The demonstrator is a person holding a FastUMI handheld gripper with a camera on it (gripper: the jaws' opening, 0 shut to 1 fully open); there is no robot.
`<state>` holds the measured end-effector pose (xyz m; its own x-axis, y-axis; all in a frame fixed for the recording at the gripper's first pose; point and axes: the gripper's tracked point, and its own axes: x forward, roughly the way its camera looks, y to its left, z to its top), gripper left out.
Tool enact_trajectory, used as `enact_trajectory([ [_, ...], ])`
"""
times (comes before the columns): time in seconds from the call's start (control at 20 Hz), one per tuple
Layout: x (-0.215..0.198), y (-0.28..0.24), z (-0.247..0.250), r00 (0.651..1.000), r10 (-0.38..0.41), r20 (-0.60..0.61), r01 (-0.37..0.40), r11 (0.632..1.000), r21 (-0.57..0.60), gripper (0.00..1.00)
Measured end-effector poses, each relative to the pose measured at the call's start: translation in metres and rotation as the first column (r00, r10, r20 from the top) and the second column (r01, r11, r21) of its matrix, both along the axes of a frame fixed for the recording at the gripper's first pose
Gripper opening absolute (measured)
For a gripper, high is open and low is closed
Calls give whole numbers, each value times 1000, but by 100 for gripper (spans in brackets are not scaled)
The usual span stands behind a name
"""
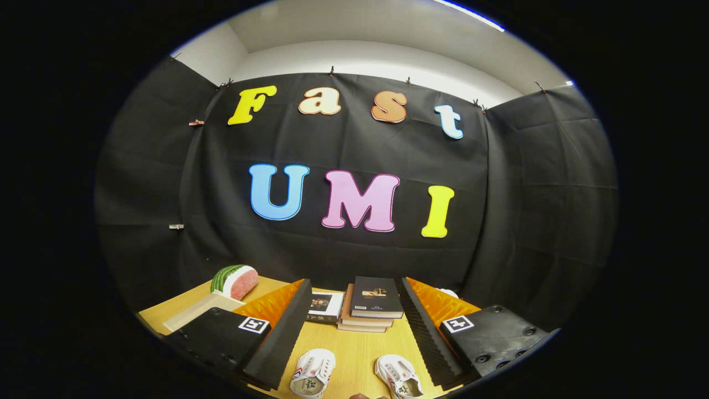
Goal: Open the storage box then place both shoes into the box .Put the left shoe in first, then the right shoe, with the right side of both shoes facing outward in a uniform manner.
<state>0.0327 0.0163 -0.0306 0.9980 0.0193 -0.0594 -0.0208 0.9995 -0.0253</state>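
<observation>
Two white shoes (354, 376) side by side, lengthwise along the wide-spread gripper (354, 332), between its fingers.

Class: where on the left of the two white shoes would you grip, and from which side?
Grip the left shoe across its sides at mid-length, coming from above: it lies sole-down, opening up, between the open claw's fingers on the table.

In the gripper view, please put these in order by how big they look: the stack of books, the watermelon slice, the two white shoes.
1. Stack of books, largest.
2. Watermelon slice.
3. The two white shoes, alike in size, so unranked; they lie nearest the camera, between the open jaws, partly cut off.
</observation>
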Motion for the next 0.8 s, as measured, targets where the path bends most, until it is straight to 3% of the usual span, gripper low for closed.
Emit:
enact_trajectory([
  [0.2, 5, 7, -5, 1000, 20, -18, -20, 1000, 11, 97],
  [0.45, 9, 28, -21, 991, 102, -89, -95, 992, 77, 97],
  [0.65, 8, 46, -42, 968, 193, -162, -169, 974, 150, 97],
  [0.8, 2, 65, -70, 925, 273, -264, -202, 943, 266, 98],
])
